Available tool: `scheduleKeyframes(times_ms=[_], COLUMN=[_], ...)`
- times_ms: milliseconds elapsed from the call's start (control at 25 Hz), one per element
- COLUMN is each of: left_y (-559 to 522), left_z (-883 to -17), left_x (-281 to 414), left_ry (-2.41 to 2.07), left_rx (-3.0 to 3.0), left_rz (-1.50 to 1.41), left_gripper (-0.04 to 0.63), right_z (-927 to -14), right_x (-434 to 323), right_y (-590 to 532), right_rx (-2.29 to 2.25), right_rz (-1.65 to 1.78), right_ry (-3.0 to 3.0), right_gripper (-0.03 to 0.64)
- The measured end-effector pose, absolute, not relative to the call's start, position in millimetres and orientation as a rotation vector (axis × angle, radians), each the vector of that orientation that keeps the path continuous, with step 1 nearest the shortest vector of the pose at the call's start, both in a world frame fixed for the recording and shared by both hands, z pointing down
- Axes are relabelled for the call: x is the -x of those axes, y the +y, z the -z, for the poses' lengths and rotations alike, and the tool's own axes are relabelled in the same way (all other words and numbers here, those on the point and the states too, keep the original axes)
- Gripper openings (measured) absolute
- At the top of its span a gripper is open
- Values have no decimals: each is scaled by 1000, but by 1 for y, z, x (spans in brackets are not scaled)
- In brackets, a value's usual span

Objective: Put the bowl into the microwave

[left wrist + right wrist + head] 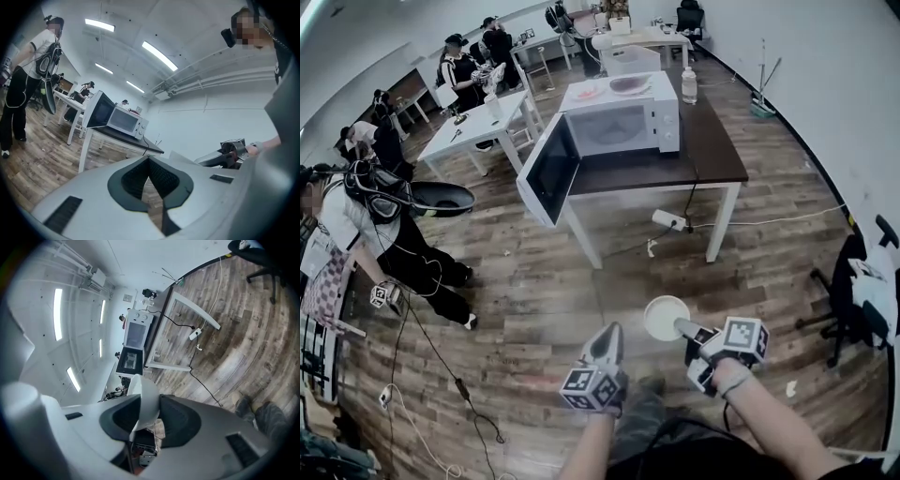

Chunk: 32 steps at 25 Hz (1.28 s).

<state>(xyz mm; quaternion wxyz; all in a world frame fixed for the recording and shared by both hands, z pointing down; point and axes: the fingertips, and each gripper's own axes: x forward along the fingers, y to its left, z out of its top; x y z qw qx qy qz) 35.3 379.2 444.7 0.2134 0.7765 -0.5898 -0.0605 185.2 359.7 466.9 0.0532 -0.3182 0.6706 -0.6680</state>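
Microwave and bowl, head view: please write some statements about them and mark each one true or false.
1. The door of the microwave stands open. True.
2. The bowl already sits inside the microwave. False: the right claw holds it by the rim over the floor, away from the table.
3. The left claw grips a cup. False: its jaws are together with nothing between them.
4. A bottle stands on the table beside the microwave. True.
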Motion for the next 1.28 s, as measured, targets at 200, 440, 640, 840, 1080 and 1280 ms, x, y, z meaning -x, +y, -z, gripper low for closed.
scheduleKeyframes(times_ms=[200, 440, 640, 840, 1080, 1280], left_y=[346, 299, 258, 213, 169, 146], left_z=[-448, -449, -448, -446, -442, -449], left_x=[-40, -40, -22, -5, 11, 21], left_ry=[-1619, -1583, -1570, -1558, -1533, -1505], left_rx=[-2175, -2203, -2204, -2208, -2228, -2226], left_rz=[162, 160, 156, 159, 163, 154], left_gripper=[-2, -2, -2, -2, -2, -2], right_z=[-462, -460, -466, -464, -466, -468], right_x=[-181, -167, -151, -134, -114, -99], right_y=[336, 297, 260, 220, 181, 159], right_rx=[998, 1007, 1013, 1020, 1035, 1033], right_rz=[1986, 1966, 1989, 1984, 1997, 1995], right_ry=[2112, 2150, 2113, 2115, 2093, 2066], right_gripper=[121, 120, 121, 120, 121, 121])
